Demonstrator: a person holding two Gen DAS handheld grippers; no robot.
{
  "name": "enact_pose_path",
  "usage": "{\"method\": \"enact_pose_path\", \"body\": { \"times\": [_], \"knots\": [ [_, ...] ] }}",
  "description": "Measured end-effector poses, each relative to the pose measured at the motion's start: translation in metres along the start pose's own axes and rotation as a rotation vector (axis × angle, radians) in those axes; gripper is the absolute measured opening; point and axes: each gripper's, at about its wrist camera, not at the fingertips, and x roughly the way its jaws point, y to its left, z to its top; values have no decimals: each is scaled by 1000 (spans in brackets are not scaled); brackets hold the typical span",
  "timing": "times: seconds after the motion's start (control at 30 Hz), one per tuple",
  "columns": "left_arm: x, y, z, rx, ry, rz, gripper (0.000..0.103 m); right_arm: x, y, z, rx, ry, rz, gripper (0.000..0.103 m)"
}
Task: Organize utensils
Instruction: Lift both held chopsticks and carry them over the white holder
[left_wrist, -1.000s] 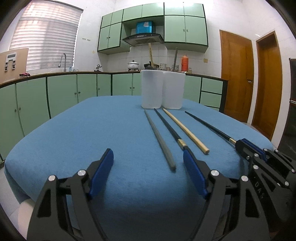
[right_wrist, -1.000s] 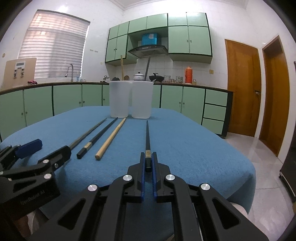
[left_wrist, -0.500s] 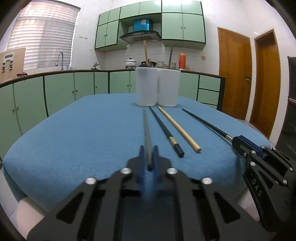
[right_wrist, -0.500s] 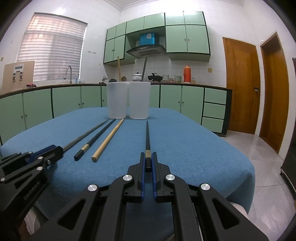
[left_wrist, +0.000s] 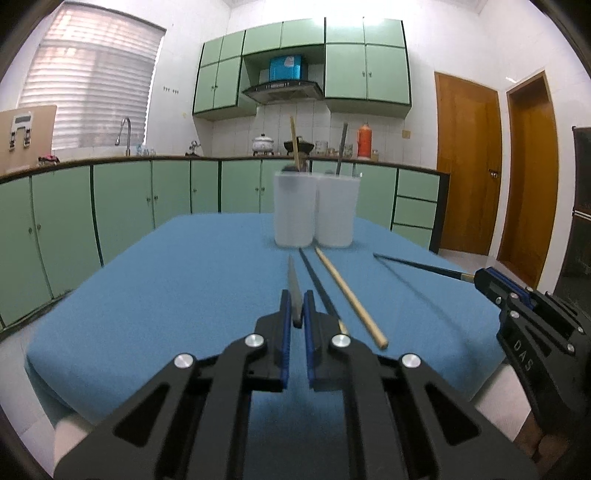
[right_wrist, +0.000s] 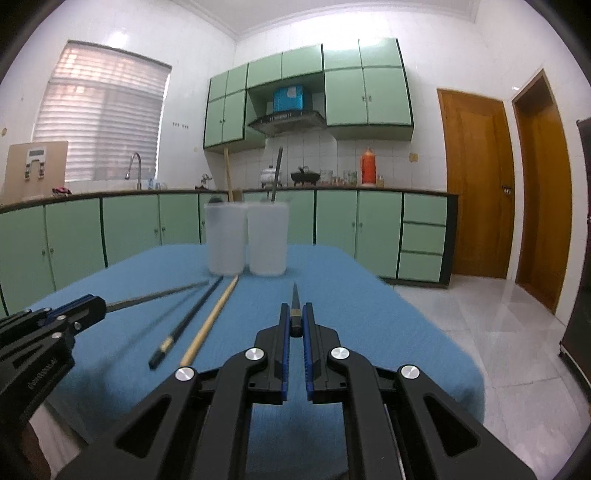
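Note:
My left gripper (left_wrist: 294, 314) is shut on a grey chopstick (left_wrist: 293, 288) and holds it above the blue tablecloth (left_wrist: 166, 288), tip toward the cups. My right gripper (right_wrist: 294, 321) is shut on a black chopstick (right_wrist: 294, 302), also lifted; it also shows in the left wrist view (left_wrist: 417, 266). A black chopstick (left_wrist: 317, 284) and a wooden chopstick (left_wrist: 351, 299) lie on the cloth between them. Two white translucent cups (left_wrist: 316, 210) stand side by side at the far end, the left one holding a wooden stick (left_wrist: 294, 142), the right a grey one (left_wrist: 341, 147).
The table's near edge (left_wrist: 110, 373) and right edge (right_wrist: 424, 317) drop to a tiled floor (right_wrist: 517, 332). Green cabinets (left_wrist: 110, 206) and a counter run behind. Wooden doors (left_wrist: 469, 162) stand at the right.
My left gripper closed on the grey chopstick and lifted it off the cloth. My right gripper raised the black chopstick it held. The other two chopsticks stayed put.

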Motion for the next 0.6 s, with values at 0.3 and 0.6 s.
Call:
{"method": "enact_pose_path", "body": {
  "times": [0.3, 0.6],
  "knots": [
    [-9, 5, 48, 5, -81, -7, 6, 0, -5, 48, 10, -64, 61, 6],
    [-3, 14, 98, -10, -111, -18, 6, 13, -12, 105, 40, -68, 137, 6]
  ]
}}
